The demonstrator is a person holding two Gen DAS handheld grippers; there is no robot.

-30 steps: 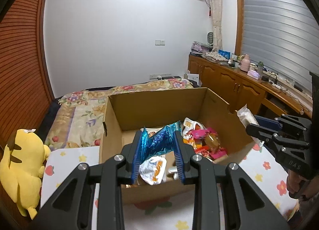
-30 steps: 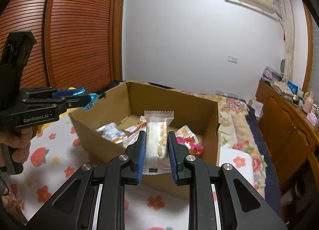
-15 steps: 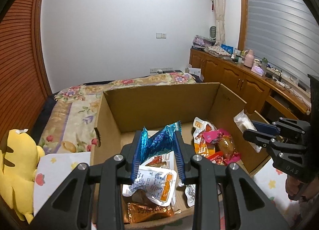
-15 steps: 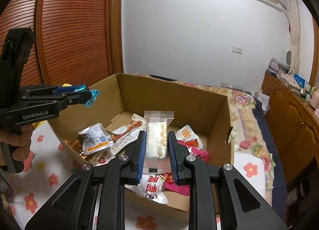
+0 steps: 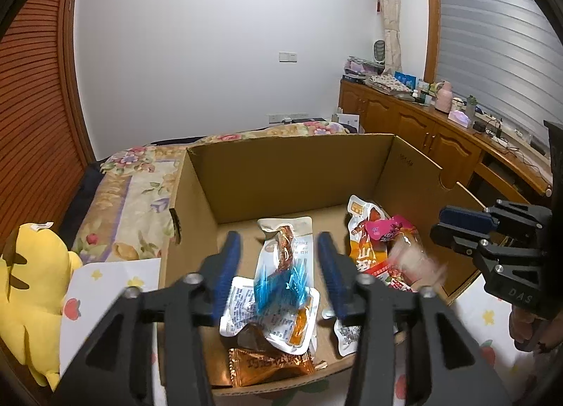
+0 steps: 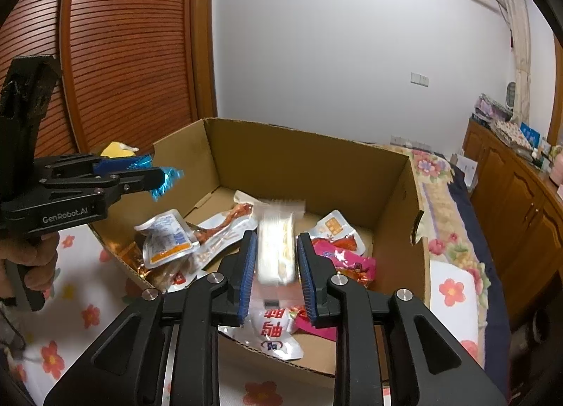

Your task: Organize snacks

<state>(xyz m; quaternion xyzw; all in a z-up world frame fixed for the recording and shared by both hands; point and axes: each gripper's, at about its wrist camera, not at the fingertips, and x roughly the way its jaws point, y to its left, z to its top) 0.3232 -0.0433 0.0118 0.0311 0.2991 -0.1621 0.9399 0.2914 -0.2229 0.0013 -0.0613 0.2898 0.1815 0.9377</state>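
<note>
An open cardboard box (image 5: 288,140) holds several snack packets. My left gripper (image 5: 278,240) hangs over its near left part with its jaws opening. A blue foil packet (image 5: 281,286) is blurred between the pads, clear of both, dropping onto the packets below. My right gripper (image 6: 278,237) is over the box's near right part, its jaws also opening. A clear packet of pale biscuits (image 6: 276,247) is blurred between its pads with a gap on each side. In the left wrist view the right gripper (image 5: 454,226) shows at the right, the pale packet (image 5: 411,260) below its tips.
The box (image 6: 302,131) sits on a flower-print sheet (image 6: 88,314). A yellow plush toy (image 5: 31,282) lies at the left. Wooden cabinets (image 5: 440,138) with clutter on top run along the right wall, slatted wardrobe doors (image 6: 116,54) along the left. A hand (image 6: 28,265) holds the left gripper (image 6: 147,173).
Both grippers came forward and down over the box. Both pairs of jaws have parted, the left widely, and the blue packet and the clear biscuit packet have slipped free.
</note>
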